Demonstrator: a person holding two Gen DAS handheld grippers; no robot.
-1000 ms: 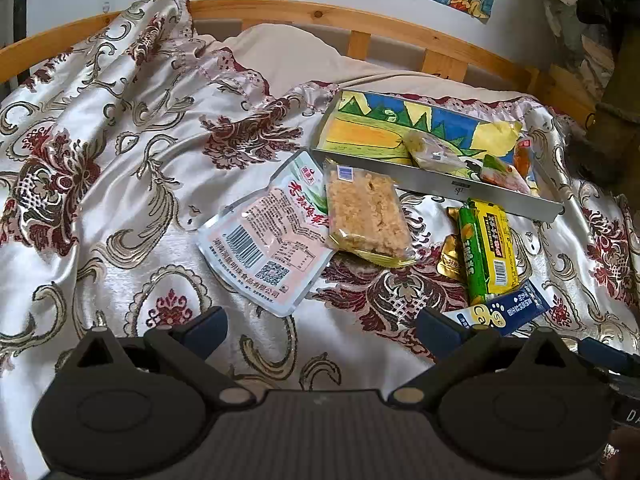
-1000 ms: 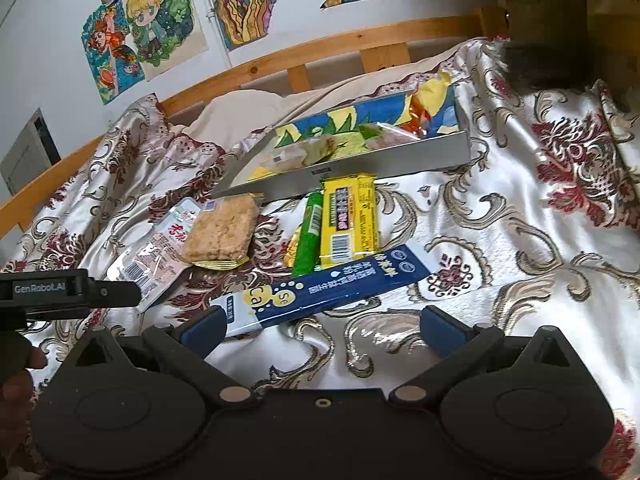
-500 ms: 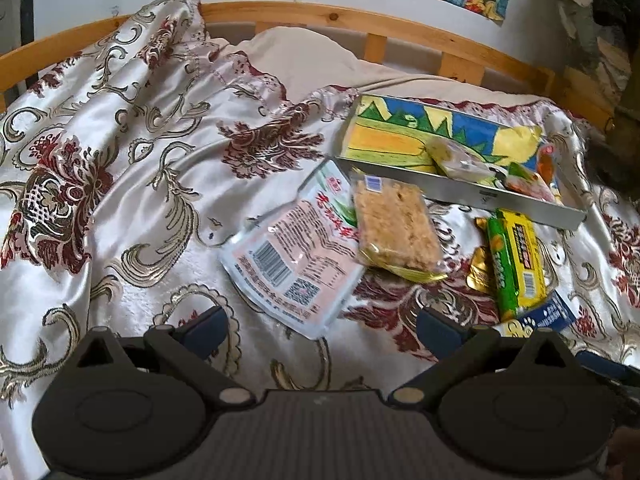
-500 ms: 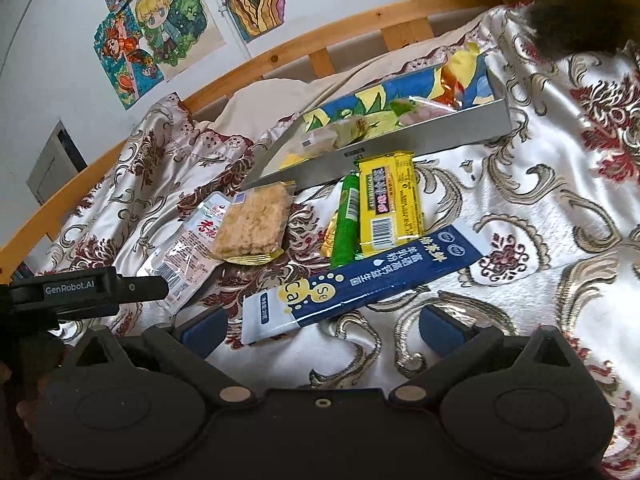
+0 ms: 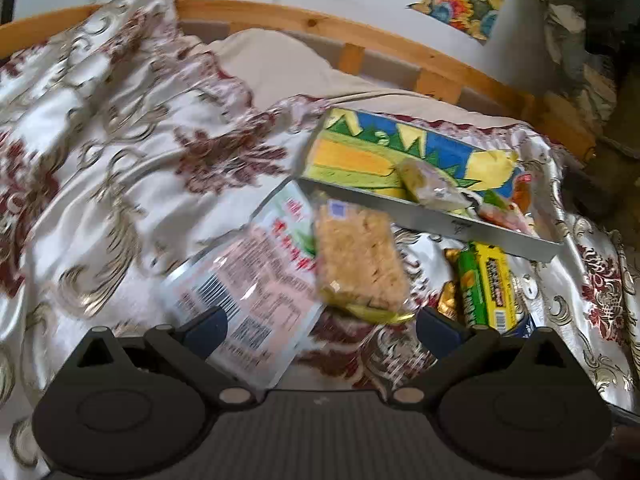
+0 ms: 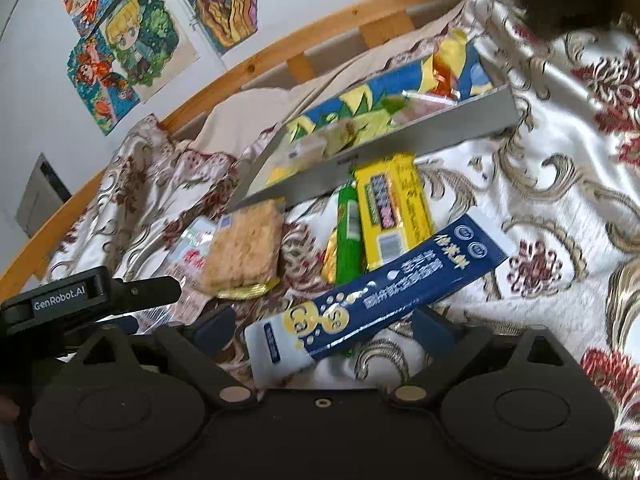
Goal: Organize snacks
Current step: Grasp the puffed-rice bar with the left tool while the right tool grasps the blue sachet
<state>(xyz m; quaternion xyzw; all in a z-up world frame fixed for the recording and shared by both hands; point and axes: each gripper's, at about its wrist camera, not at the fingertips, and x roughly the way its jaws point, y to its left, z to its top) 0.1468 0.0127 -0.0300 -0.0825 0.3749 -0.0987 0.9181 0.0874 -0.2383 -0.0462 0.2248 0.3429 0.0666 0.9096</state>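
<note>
1. The left hand-held gripper [image 5: 322, 326] hangs over the bed with its jaws spread wide and nothing clamped; a corner of the flat pink-and-white plastic snack pouch [image 5: 256, 300] lies between its blue fingertips.
2. The right hand-held gripper [image 6: 324, 326] has its jaws closing, with the pale end of the long dark-blue stick packet [image 6: 384, 292] lying between them on the satin bedspread [image 6: 560, 184], the pads not yet pressing it.
3. A clear-wrapped tan rice-crisp bar [image 6: 244, 252] overlaps the pouch's right edge, just in front of the tray.
4. A yellow rectangular snack pack [image 6: 392, 208] and a slim green stick pack [image 6: 347, 236] lie side by side, touching, between the tray and the blue packet.
5. The shallow grey metal tray [image 5: 460, 224], lined with a bright painted picture, already holds a few small wrapped snacks at its right end.
6. A wooden bed rail [image 5: 400, 48] runs behind.
</note>
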